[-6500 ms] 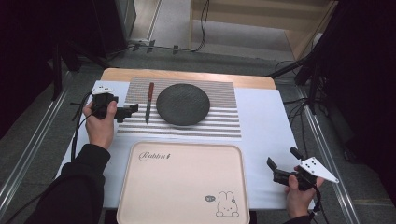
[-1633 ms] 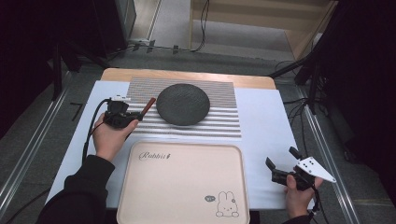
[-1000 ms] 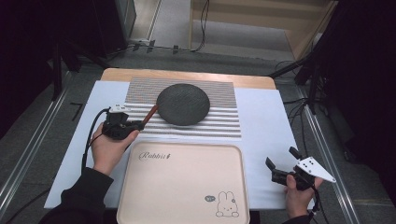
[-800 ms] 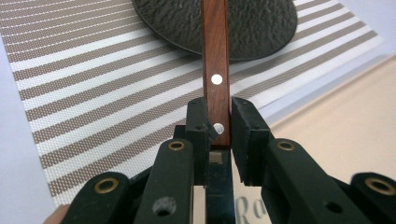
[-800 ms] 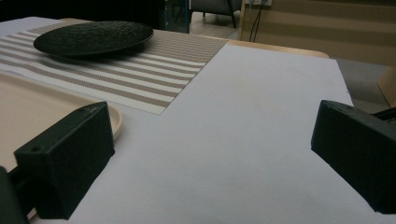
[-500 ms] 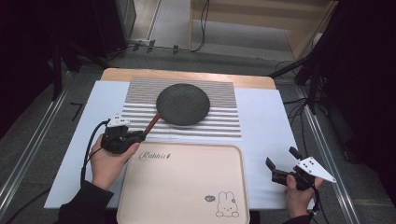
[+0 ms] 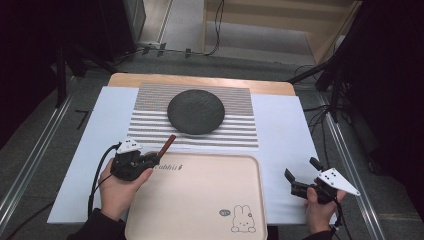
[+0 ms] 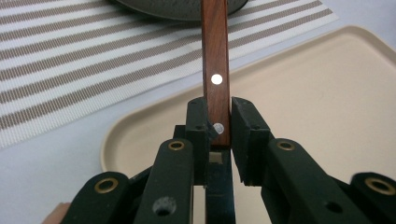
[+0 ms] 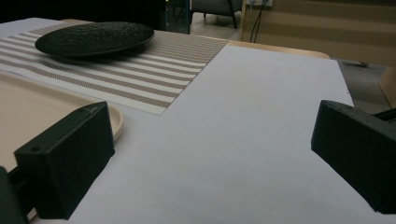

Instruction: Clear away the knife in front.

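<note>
While the left claw sits at the near left of the worktop, its two black jaws are clamped on the end of a wooden handle with two pale rivets. Seen from the left gripper view, that handle runs straight out from the jaws toward the far side, over the rim of the beige tray and the striped mat, its far end reaching the edge of the dark plate. Whether a blade sits behind the jaws cannot be told. From the high view, the handle slants up and to the right from the left claw, just past the tray's far left corner.

At the near right, beyond the tray's right edge, a hand holds the right claw with its jaws spread wide apart and nothing between them; only the white sheet lies in the gap.

On the mat, the round plate lies at the far middle. Nearest the person, the tray bears a small rabbit drawing near its right corner.
</note>
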Available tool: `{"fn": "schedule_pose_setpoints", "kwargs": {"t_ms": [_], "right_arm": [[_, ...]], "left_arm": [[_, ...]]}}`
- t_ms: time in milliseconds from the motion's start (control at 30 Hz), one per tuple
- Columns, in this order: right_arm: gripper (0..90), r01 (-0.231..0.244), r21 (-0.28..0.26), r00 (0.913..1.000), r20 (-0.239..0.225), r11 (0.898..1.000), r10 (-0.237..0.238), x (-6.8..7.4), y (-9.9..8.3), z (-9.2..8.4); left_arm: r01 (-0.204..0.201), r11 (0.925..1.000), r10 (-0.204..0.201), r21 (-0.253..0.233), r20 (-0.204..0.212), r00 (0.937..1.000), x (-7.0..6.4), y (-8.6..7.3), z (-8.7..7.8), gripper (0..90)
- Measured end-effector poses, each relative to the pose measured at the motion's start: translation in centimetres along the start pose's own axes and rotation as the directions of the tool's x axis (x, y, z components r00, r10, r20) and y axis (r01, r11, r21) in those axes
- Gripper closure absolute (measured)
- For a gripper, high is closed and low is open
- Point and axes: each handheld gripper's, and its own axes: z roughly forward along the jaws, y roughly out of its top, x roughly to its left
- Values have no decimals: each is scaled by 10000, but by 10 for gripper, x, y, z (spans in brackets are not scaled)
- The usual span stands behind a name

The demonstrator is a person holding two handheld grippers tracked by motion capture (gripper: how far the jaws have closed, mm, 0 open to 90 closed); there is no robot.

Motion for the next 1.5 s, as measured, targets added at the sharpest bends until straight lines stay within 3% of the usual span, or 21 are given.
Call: {"fn": "schedule_pose_setpoints", "kwargs": {"t_ms": [433,600,800,1033,1400,1500], "right_arm": [[0,8,7,10000,12,10000,-8,0,0,0],[0,12,16,10000,24,10000,-12,0,0,0],[0,25,17,10000,13,10000,-25,0,0,0],[0,32,3,10000,-3,10000,-32,0,0,0],[0,6,39,10000,16,10000,-6,0,0,0],[0,37,52,10000,18,10000,-37,1,0,0]], "left_arm": [[592,9982,-591,-116,90,9982,-10,-32,-6,773],[781,9968,-782,-174,-58,9969,-10,-40,-6,773],[734,9973,-735,-41,-292,9969,-10,-47,-5,772],[1073,9942,-1071,38,-278,9939,-9,-57,-4,772],[771,9967,-759,255,-444,9961,-14,-62,2,769],[771,9964,-761,360,-272,9967,-13,-62,3,757]]}}
